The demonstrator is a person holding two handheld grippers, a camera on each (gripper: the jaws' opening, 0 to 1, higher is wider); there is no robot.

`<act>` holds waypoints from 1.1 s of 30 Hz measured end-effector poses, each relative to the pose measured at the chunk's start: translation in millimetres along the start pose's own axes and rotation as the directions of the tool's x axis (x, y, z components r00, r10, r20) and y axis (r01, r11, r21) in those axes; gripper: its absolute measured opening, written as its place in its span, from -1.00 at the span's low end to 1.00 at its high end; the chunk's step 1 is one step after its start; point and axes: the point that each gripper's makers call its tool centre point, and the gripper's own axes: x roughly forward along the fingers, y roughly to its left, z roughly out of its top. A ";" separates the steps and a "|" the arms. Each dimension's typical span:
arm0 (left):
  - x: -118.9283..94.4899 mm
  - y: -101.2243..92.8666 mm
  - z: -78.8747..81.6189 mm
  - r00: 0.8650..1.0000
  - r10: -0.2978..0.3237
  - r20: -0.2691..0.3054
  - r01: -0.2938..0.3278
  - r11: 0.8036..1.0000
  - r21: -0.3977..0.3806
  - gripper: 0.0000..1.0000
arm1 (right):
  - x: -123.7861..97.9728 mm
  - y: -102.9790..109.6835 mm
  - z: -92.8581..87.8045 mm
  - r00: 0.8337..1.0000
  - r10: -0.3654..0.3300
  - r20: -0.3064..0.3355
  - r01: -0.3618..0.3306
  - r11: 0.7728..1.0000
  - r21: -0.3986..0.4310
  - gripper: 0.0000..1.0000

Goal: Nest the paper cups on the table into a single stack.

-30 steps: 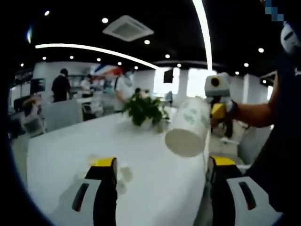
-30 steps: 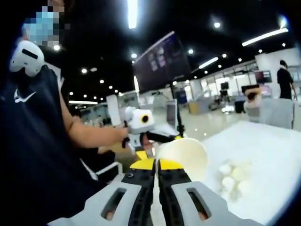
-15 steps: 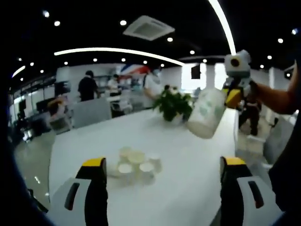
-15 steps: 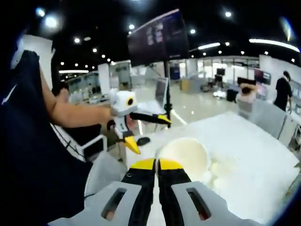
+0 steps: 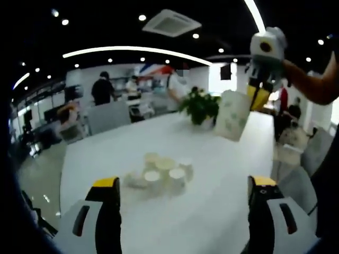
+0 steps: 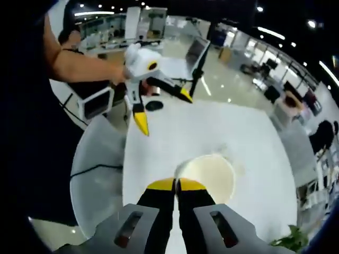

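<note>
Several white paper cups [image 5: 159, 172] stand bunched together on the white table [image 5: 212, 201], ahead of my left gripper [image 5: 184, 182], whose jaws are spread wide with nothing between them. At the upper right of the left gripper view, my right gripper [image 5: 258, 98] holds a patterned paper cup [image 5: 231, 114] high above the table, near the plant. In the right gripper view, my right gripper [image 6: 177, 184] is shut on the rim of that cup [image 6: 207, 177], mouth facing the camera. My left gripper [image 6: 163, 110] shows open at the upper left, held by a person's arm.
A potted green plant [image 5: 200, 106] stands at the table's far end. Grey chairs [image 5: 108, 116] line the far side, and another chair [image 6: 98, 174] sits by the near edge. People stand in the office behind. The table's edge [image 6: 126, 159] runs below the left gripper.
The right gripper has lifted the cup higher and tipped to look down at the table. The left gripper view has swung so the bunch of cups sits nearer its middle.
</note>
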 end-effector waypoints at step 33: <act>-23.9 5.5 -16.3 0.999 0.037 -0.032 -0.036 0.999 0.012 0.97 | 46.3 12.9 -19.6 0.976 0.014 -0.216 -0.027 0.998 -0.058 -1.00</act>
